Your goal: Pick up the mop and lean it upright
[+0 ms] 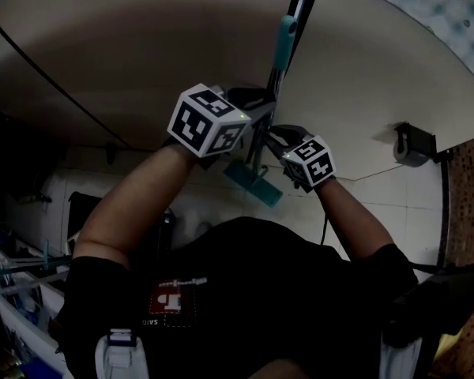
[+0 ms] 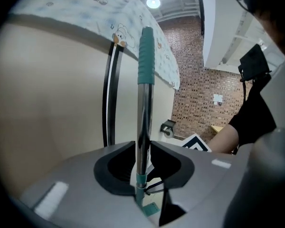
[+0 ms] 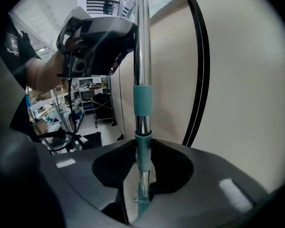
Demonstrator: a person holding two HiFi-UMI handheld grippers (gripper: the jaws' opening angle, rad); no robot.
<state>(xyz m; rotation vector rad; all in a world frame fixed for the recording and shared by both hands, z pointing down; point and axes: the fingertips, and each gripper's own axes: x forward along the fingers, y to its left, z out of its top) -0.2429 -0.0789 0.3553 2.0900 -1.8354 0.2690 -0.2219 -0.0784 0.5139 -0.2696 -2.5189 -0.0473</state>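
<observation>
The mop handle [image 1: 278,68] is a chrome pole with a teal grip, standing upright close to a beige wall [image 1: 142,46]. Its teal mop head [image 1: 253,185] hangs low between my two hands. My left gripper [image 1: 261,105] is shut on the chrome pole [image 2: 143,127], with the teal grip above the jaws. Lower down, my right gripper [image 1: 281,137] is shut on the pole's teal collar [image 3: 143,151]. In the right gripper view the left gripper [image 3: 97,42] sits higher up the pole.
A black cable [image 1: 55,93] runs across the beige wall. A black fixture [image 1: 415,144] is mounted at the right, near a brick wall [image 2: 199,89]. White floor tiles [image 1: 395,204] lie below. Racks and clutter [image 1: 16,275] stand at the left.
</observation>
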